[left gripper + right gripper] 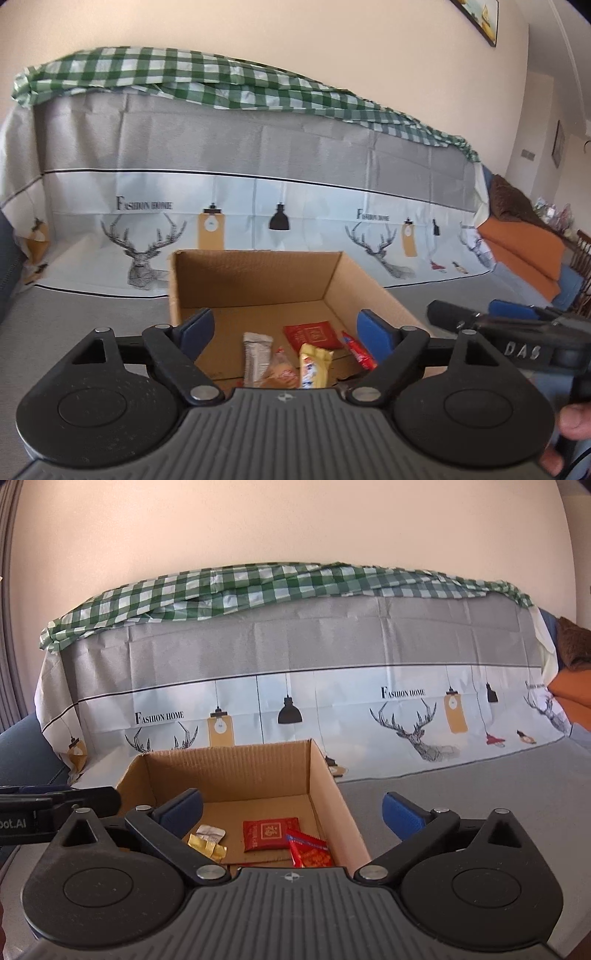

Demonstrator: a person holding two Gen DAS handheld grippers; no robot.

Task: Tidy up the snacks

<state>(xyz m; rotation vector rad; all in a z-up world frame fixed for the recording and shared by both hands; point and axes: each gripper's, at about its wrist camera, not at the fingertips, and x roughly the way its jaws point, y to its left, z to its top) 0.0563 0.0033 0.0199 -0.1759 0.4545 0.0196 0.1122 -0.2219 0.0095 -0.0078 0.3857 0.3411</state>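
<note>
Left gripper (284,326) sits nearest the lens, jaws spread wide with nothing between the blue pads, aimed down into an open cardboard box (258,275) on a grey-covered surface (74,306). Right gripper (291,812) is likewise wide open and empty, its left finger over the box, its right finger outside the box's right wall. Snacks lie loose on the box floor near the front: a red square packet (312,334), a silver wrapper (255,356), a yellow packet (314,365), an orange-brown wrapped bun (280,371) and a red sachet (357,350) against the right side (front edges hidden behind the gripper body). Rear half of the box floor is bare. Box walls stand upright all round, top open. Behind it hangs a deer-and-lamp printed cloth (258,192) with a green checked cloth (184,77) on top. Grey surface right of the box is open. In the left view the other gripper shows at far right, a person's fingers (574,421) on its handle.
</note>
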